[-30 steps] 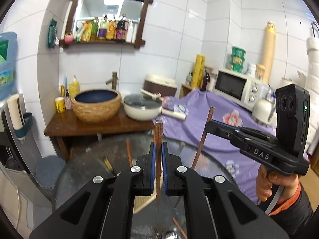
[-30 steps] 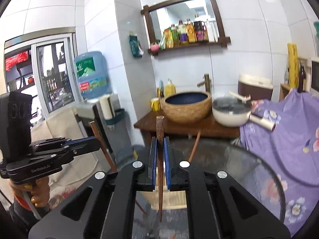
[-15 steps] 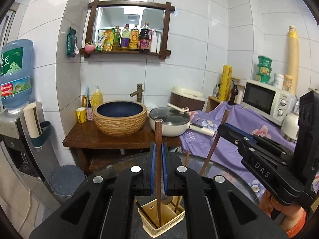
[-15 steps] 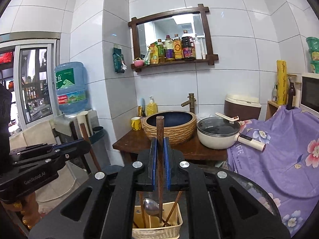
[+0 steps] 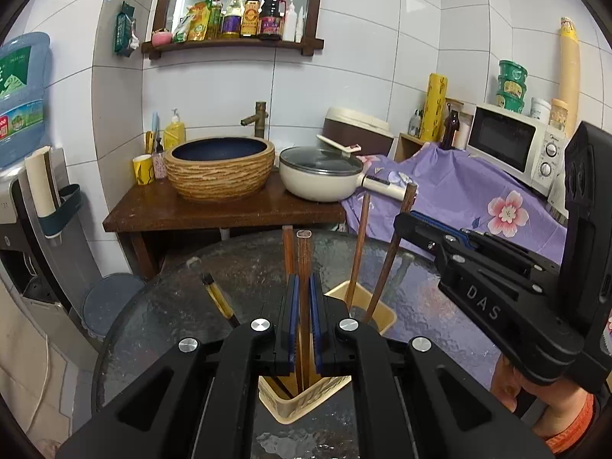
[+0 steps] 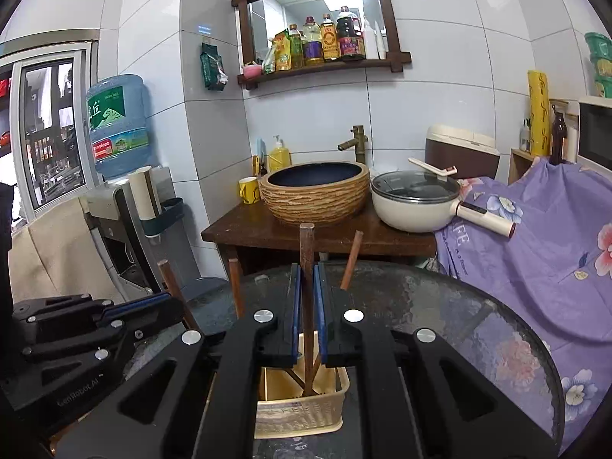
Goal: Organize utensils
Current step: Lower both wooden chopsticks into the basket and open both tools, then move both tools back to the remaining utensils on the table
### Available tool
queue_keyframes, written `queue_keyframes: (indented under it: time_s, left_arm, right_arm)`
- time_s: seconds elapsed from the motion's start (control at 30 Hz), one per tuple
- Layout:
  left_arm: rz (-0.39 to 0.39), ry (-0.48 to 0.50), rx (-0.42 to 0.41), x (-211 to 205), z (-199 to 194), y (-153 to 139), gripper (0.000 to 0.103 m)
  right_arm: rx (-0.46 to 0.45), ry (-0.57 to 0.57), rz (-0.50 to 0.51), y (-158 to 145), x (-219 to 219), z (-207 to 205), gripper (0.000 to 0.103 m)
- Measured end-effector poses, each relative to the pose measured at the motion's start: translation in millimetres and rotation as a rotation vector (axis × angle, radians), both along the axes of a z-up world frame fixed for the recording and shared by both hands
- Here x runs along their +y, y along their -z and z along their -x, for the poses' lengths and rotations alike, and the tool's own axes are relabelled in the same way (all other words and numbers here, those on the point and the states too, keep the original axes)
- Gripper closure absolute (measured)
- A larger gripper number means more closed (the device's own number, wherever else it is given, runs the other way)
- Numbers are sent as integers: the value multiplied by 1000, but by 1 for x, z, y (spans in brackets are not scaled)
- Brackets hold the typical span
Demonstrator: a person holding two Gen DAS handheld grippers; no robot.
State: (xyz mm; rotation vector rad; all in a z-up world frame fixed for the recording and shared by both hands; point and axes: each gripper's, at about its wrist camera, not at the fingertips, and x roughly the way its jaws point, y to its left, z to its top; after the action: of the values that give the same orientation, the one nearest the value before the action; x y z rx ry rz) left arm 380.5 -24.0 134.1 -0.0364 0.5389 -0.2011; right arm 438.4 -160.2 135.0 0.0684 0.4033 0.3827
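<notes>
Chopsticks (image 5: 305, 267): 1 per gripper (image 5: 302, 319).

Two hand-held grippers (image 5: 302, 298) (image 6: 307, 290), one beige basket (image 6: 298, 413), one round glass table (image 6: 478, 329), five wooden chopsticks (image 5: 305, 264).

A woven basin (image 5: 222, 168) sits on a wooden stand (image 5: 214, 210). Right of the basin: a lidded white pan (image 5: 320, 179); left: a yellow mug (image 5: 143, 169); above: a bottle shelf (image 5: 233, 44).

A home kitchen corner: white tiled walls, a basin (image 5: 222, 168) with a tap (image 5: 257, 118), a microwave (image 5: 512, 144), a water dispenser bottle (image 6: 116, 124) and sauce bottles (image 6: 325, 44) shelved.
</notes>
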Motion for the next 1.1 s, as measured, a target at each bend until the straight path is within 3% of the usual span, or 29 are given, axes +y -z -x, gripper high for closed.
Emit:
queue_keyframes:
  time_s: [0.2,0.43,0.47,0.5,0.53,0.57,0.6,0.67,0.87,1.1]
  left_arm:
    - [-14,-9,41,-1,-4,17,97]
    - [-13,-11,27,-1,1,17,96]
    - [-13,-13,24,0,2,17,92]
    - [-12,-14,20,0,4,16,88]
    - [-10,-16,14,2,8,16,78]
    - [-6,-19,9,3,11,17,66]
    - [0,-22,3,5,16,18,61]
    - [10,-25,-10,8,29,21,47]
    - [-21,-30,3,11,70,55,30]
    - [-20,-18,147,15,97,112,30]
  right_arm:
    - [9,21,1,8,-5,-2,95]
    - [13,24,-5,8,-10,-1,94]
    - [12,25,-7,9,-11,1,92]
    - [14,26,-13,10,-13,2,83]
    - [16,25,-23,10,-14,4,76]
    - [18,25,-41,12,-18,8,60]
    - [16,28,-57,13,-21,12,54]
    - [26,30,-66,18,-24,22,53]
    - [144,0,-33,54,-28,54,53]
    - [268,0,107,109,-27,100,53]
